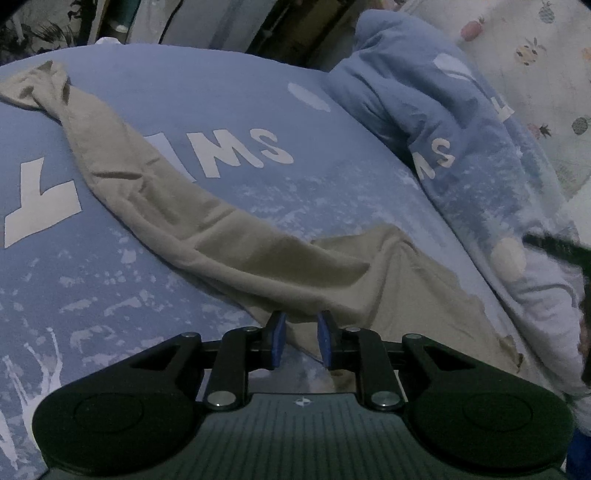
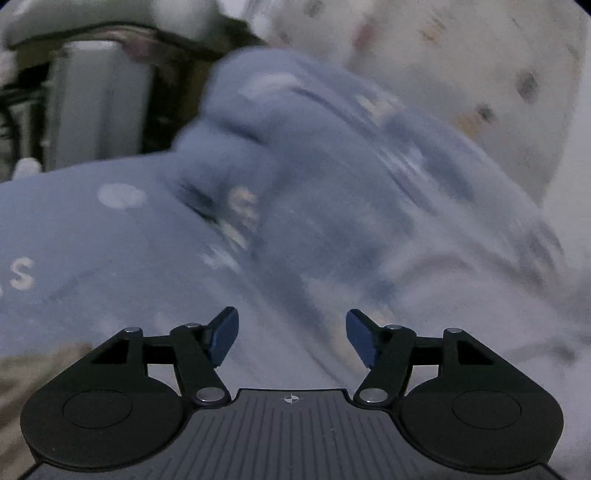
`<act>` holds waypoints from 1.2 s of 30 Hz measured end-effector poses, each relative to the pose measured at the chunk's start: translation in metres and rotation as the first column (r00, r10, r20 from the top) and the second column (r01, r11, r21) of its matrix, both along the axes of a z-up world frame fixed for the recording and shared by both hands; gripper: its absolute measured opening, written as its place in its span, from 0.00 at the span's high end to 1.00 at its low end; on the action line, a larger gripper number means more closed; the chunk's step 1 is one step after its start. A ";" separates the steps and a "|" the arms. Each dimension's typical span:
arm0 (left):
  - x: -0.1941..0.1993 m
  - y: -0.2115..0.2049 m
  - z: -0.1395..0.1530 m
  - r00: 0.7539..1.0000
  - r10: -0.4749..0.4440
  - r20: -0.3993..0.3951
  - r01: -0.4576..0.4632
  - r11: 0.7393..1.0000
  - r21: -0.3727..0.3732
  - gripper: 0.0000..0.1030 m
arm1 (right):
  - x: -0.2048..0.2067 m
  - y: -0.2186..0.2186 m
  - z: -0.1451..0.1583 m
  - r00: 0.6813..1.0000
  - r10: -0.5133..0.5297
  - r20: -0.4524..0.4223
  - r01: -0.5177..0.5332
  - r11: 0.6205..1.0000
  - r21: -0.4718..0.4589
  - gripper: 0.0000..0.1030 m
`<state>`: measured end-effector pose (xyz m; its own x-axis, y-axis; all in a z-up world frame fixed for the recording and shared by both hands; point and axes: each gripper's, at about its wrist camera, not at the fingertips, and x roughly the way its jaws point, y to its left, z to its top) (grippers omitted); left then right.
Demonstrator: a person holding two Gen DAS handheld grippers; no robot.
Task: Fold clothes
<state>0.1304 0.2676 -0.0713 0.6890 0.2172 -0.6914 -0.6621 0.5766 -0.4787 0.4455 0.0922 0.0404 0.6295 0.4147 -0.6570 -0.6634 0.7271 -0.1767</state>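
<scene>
A beige garment lies stretched out across the blue bedsheet, bunched at its far left end and wider near me. My left gripper is at the garment's near edge with its blue pads partly apart and beige cloth between them. My right gripper is open and empty above the blue bedding; that view is blurred. A corner of the beige garment shows at its lower left.
A rumpled blue quilt with white letters is heaped on the right of the bed; it fills the right wrist view. A white fruit-print cloth lies behind it. Dark furniture stands beyond the bed.
</scene>
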 end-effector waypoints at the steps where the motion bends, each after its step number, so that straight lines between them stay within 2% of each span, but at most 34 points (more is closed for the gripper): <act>1: 0.000 -0.001 0.000 1.000 0.001 -0.003 -0.001 1.000 0.002 0.73 | 0.003 -0.010 -0.006 0.999 -0.023 -0.029 0.024 1.000 0.001 0.34; 6: -0.001 -0.002 0.001 1.000 0.006 -0.008 -0.006 1.000 0.016 0.73 | 0.010 -0.037 -0.054 0.976 -0.087 -0.198 0.093 0.995 0.020 0.37; 10: 0.000 -0.003 0.000 1.000 0.006 -0.015 -0.006 1.000 0.022 0.73 | 0.007 -0.028 -0.085 0.963 -0.060 -0.264 0.061 0.998 -0.007 0.40; 12: 0.000 -0.003 0.000 1.000 0.006 -0.018 -0.006 1.000 0.026 0.73 | 0.009 -0.020 -0.099 0.959 -0.066 -0.277 0.057 0.997 -0.043 0.46; 14: 0.000 -0.002 0.000 1.000 0.008 -0.020 -0.007 1.000 0.030 0.73 | 0.009 -0.012 -0.106 0.967 -0.098 -0.237 0.082 0.994 -0.075 0.45; 17: -0.001 0.000 0.000 1.000 0.015 -0.021 -0.014 0.999 0.033 0.73 | 0.000 -0.002 -0.097 0.974 -0.205 -0.095 0.197 0.976 -0.090 0.45; 20: -0.004 0.004 0.002 0.999 0.033 -0.018 -0.033 0.999 0.031 0.72 | -0.015 0.000 -0.077 0.972 -0.237 -0.012 0.236 0.971 -0.035 0.39; 22: -0.009 0.012 0.005 0.998 0.065 -0.014 -0.065 0.998 0.028 0.70 | -0.028 -0.005 -0.059 0.972 -0.233 0.000 0.233 0.972 0.015 0.32; 27: -0.031 0.042 0.018 0.986 0.162 0.039 -0.162 0.987 0.000 0.66 | -0.072 -0.040 0.003 0.982 -0.190 0.011 0.188 0.976 0.109 0.28; 29: -0.045 0.058 0.027 0.976 0.204 0.077 -0.204 0.979 -0.010 0.58 | -0.095 -0.061 0.034 0.982 -0.188 0.016 0.183 0.972 0.150 0.23; 31: -0.062 0.075 0.038 0.961 0.249 0.123 -0.249 0.968 -0.021 0.45 | -0.121 -0.088 0.070 0.980 -0.196 0.030 0.187 0.964 0.190 0.20; 32: -0.074 0.087 0.043 0.949 0.279 0.151 -0.277 0.960 -0.030 0.42 | -0.134 -0.102 0.088 0.979 -0.201 0.037 0.190 0.959 0.209 0.19; 34: -0.097 0.108 0.048 0.927 0.331 0.178 -0.326 0.944 -0.057 0.29 | -0.161 -0.128 0.120 0.973 -0.225 0.054 0.206 0.948 0.242 0.14; 36: -0.122 0.131 0.046 0.898 0.390 0.206 -0.378 0.921 -0.095 0.24 | -0.189 -0.152 0.144 0.966 -0.253 0.060 0.228 0.935 0.272 0.11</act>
